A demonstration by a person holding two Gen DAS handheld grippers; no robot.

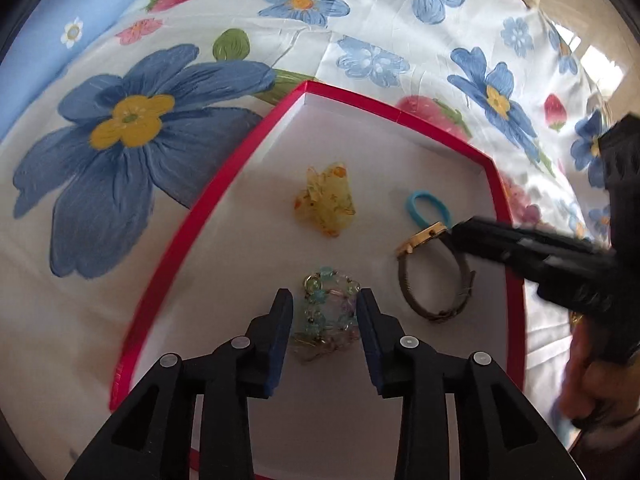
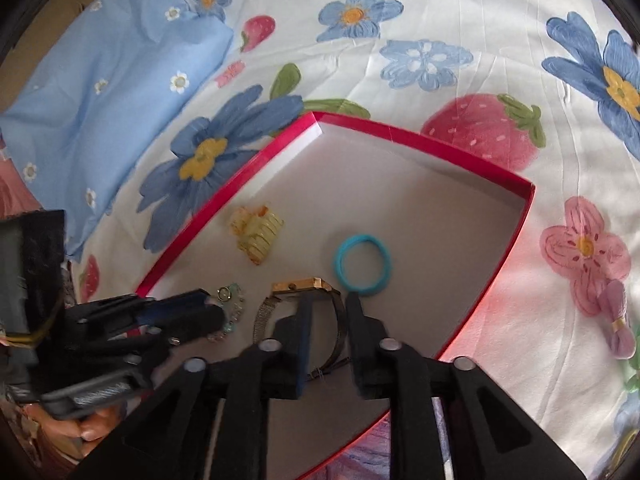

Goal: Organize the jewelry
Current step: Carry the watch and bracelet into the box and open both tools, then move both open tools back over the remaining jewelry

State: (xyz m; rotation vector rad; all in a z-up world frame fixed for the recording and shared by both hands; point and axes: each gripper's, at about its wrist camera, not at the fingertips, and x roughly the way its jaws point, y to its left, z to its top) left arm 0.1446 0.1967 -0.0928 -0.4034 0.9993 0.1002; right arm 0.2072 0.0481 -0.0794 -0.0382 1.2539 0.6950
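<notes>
Left tongs point(image 1: 325, 300): standing apart, straddling the beaded bracelet of pale green, blue and clear beads point(image 1: 326, 312), pads not pressing on it.
Right tongs point(image 2: 329, 304): standing apart over the watch, one finger sitting inside the loop of its strap, the other outside; pads not pinching the strap as far as the view is showing.
Beaded bracelet: lying on the tray floor at the near side, between the left fingers.
Watch: gold-cased wristwatch with a brown mesh strap point(image 1: 434, 276), lying on the tray floor just beside the bracelet, its case tilting up on edge.
Hair tie: turquoise elastic ring point(image 2: 363, 265), lying flat just beyond the watch case, near it.
Hair claw: translucent yellow-orange plastic claw clip point(image 1: 326, 204), resting near the tray's middle, apart from the other pieces.
Tray: shallow red-rimmed cardboard box lid with a white inside point(image 1: 400, 114), holding all four pieces.
Bed: white sheet printed with blue flowers and red strawberries point(image 1: 132, 184), carrying the tray.
Pillow: light blue with small daisies point(image 2: 108, 92), lying at the far left.
</notes>
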